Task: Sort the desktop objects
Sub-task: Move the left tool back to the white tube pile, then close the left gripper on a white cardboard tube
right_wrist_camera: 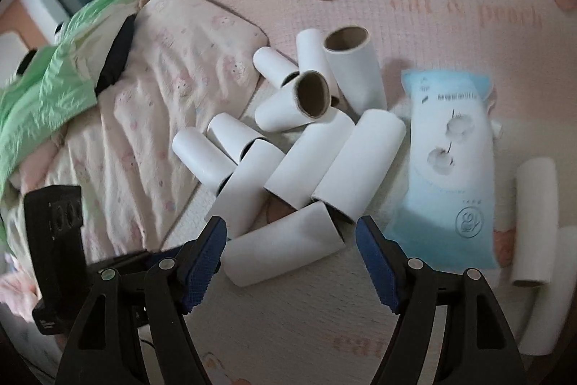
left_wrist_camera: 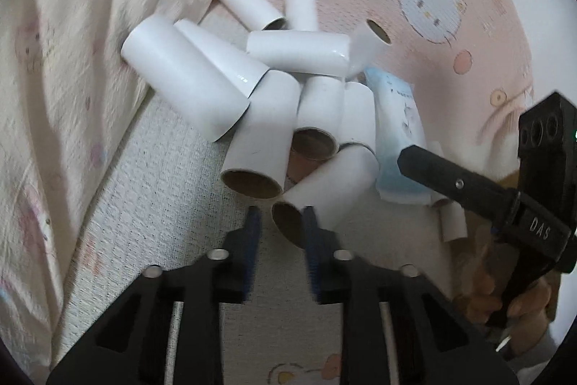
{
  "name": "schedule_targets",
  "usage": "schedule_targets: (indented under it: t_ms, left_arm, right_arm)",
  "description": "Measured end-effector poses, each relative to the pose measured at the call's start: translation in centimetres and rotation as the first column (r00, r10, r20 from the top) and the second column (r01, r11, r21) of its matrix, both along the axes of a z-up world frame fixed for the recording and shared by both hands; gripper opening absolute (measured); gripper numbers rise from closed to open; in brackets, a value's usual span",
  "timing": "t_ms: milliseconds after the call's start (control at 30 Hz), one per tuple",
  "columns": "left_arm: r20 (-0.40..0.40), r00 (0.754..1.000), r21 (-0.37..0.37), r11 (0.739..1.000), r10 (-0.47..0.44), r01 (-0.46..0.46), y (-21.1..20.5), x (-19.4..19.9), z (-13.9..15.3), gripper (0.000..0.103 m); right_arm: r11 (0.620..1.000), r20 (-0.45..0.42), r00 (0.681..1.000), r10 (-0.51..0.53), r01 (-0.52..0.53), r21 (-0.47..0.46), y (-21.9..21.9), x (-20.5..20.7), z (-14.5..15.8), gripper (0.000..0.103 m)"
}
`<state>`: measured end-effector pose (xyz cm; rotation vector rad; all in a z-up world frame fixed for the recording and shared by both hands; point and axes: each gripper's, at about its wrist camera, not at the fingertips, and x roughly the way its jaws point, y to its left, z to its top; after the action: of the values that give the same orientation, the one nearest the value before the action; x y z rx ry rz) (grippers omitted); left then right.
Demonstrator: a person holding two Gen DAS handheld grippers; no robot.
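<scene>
Cardboard tubes point(right_wrist_camera: 288, 150) heaped; both grippers angled down, right gripper point(right_wrist_camera: 290, 262) agape.

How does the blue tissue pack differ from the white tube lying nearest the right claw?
The tissue pack is flat, soft and pale blue with print; the nearest tube is a plain white, rigid cylinder with an open end. The pack lies apart, to the right of the pile; the tube touches other tubes at the pile's near edge. The tube lies between the right claw's open fingers; the pack lies outside them. Both rest on the mat.
</scene>
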<state>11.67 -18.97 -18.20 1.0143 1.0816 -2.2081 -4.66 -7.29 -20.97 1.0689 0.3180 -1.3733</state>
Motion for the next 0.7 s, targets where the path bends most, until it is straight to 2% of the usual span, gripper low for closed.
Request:
schedule_targets:
  t_ms: [133,233,467,700]
  left_arm:
    - [-0.015,1.000,0.028,1.000,0.004,-0.004,-0.2,-0.1,-0.1,0.020]
    - [-0.009,1.000,0.021,1.000,0.000,0.000,0.0,-0.3,0.0,0.020]
    - [-0.012,0.999,0.042,0.998,-0.047,0.047,0.4,-1.0,-0.1,0.020]
    - [-0.020,0.998,0.033,0.997,-0.064,0.065,1.0,-1.2,0.3,0.020]
  right_arm:
    - [1.000,-0.012,1.000,0.015,-0.014,0.020,-0.3,0.5,-0.5,0.073]
    - [0.998,-0.016,0.999,0.036,-0.035,0.043,-0.7,0.8,-1.1,0.073]
    - [0.993,-0.003,0.995,0.096,-0.095,0.067,-1.3,1.6,-1.5,0.073]
    - [0.992,-0.071,0.991,0.114,-0.109,0.067,-0.8,1.9,-1.2,0.073]
